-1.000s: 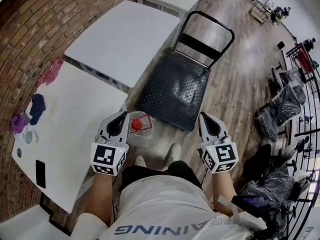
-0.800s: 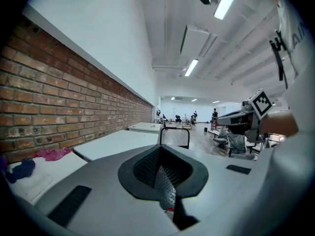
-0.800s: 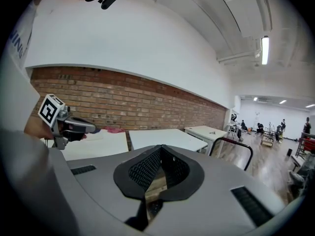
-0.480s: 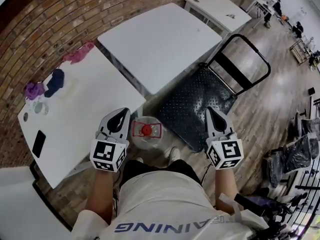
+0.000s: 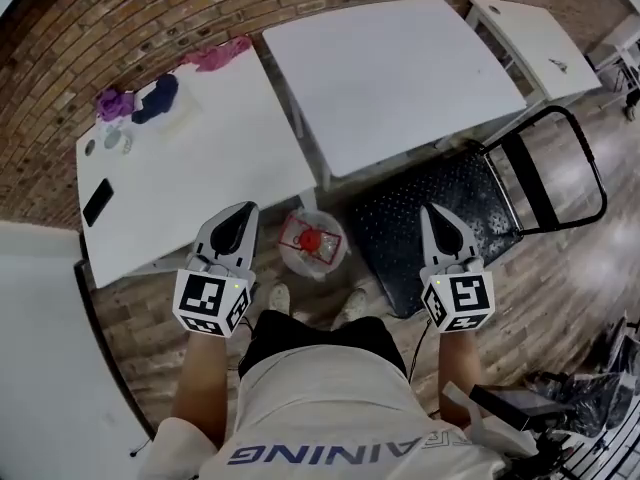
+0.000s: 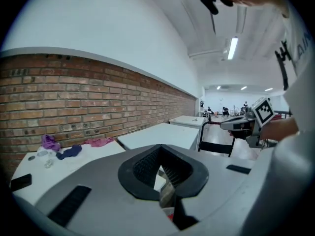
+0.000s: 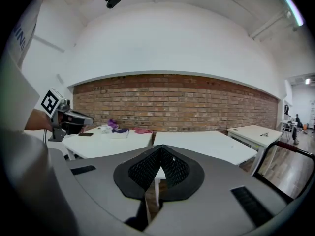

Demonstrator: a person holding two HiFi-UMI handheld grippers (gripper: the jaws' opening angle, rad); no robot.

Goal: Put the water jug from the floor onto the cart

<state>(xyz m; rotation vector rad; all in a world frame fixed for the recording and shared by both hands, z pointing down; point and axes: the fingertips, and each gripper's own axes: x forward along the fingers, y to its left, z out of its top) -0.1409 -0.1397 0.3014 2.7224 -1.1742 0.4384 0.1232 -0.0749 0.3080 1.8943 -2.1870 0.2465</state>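
**Fig. — Both claws clenched and empty above the jug on the floor**

*Layout.* The water jug [image 5: 313, 245] stands on the floor [image 5: 560, 268]. It is just beside the corner of a white tabletop [image 5: 200, 168] and near the front edge of the black cart [image 5: 450, 218]. The person's shoes [image 5: 280, 296] are just behind it. The left claw [image 5: 242, 210] and right claw [image 5: 433, 212] hover to either side of the jug, well above it. Each is clenched on nothing (in its own view the ribbed pads meet at the tips, with only the room behind). No part of the task looks done.

*Likely failures.* The jug is clear, rounded and probably heavy with water, so a pinch on its smooth wall could slip. The neck under the red cap [image 5: 311, 239] seems the surer hold. Both claws must first be released, or they will merely tip the jug over. Raised straight up, the jug may strike the tabletop's edge. The cart, if it rolls, could shift as the load lands.

*Views compared.* Only the head view shows the jug and the cart deck whole. The left gripper view adds the cart's upright handle [image 6: 216, 148]. The right gripper view faces the brick wall [image 7: 197, 102] and shows the phone [image 7: 86, 134] and cloths [image 7: 120, 130] on the tabletop from the side. Neither gripper view shows the jug plainly.
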